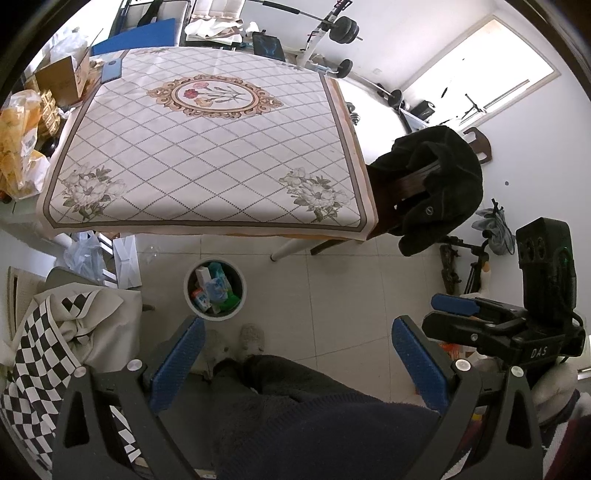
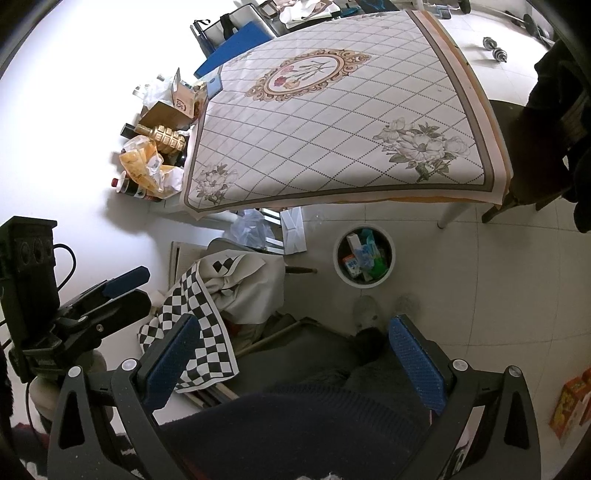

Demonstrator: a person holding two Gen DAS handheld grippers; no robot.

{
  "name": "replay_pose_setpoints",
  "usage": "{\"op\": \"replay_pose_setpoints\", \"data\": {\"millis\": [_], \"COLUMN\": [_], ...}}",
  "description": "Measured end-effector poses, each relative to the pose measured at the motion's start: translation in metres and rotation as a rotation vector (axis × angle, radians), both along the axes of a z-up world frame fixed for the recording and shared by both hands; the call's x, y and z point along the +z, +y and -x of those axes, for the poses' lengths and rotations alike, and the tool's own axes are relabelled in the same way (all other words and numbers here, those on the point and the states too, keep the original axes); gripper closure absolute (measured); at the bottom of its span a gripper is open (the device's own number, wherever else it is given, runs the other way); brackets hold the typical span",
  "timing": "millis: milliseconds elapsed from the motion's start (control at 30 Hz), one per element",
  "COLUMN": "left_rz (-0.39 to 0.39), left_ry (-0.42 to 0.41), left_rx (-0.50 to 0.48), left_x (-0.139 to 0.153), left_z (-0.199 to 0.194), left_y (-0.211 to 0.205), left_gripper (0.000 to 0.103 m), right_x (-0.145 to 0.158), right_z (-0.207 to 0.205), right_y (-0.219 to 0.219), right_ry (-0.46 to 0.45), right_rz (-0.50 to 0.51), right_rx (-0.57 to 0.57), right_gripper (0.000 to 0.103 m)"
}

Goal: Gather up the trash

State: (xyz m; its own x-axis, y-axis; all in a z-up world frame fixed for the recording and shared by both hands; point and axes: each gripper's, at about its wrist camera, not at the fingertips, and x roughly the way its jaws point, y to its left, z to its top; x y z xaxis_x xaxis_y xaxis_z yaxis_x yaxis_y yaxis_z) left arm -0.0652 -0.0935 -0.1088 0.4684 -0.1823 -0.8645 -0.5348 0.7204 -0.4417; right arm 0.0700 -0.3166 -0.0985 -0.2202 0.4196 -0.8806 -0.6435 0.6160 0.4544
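Observation:
A white round trash bin [image 1: 192,300] stands on the tiled floor in front of the table, holding several cartons and wrappers [image 1: 212,290]. It also shows in the right wrist view [image 2: 341,275]. My left gripper [image 1: 295,363] is open and empty, held above my lap, short of the bin. My right gripper [image 2: 295,363] is open and empty, also above my lap. The right gripper shows from the side in the left wrist view [image 1: 461,308], the left one in the right wrist view [image 2: 122,282]. The flowered tablecloth [image 1: 207,155] is bare.
A chair with a dark coat [image 1: 439,192] stands at the table's right end. A checkered cloth [image 2: 207,325] lies on a chair at left. Bags, a box and bottles [image 2: 155,155] sit on a white ledge left of the table. Weights [image 1: 347,29] stand behind.

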Motion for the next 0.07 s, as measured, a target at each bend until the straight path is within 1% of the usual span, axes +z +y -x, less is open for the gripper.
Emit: {"op": "replay_pose_setpoints", "data": {"millis": [67], "left_rz": [-0.001], "left_ry": [0.004], "left_rx": [0.007], "left_x": [0.0011], "left_z": [-0.0009], "left_y": [-0.0009], "left_gripper": [0.000], "right_x": [-0.0002], "right_z": [0.0008], "right_y": [-0.0003], "right_ry": [0.000], "right_rz": [0.000], "right_rx": [0.000], "right_gripper": [0.000]}}
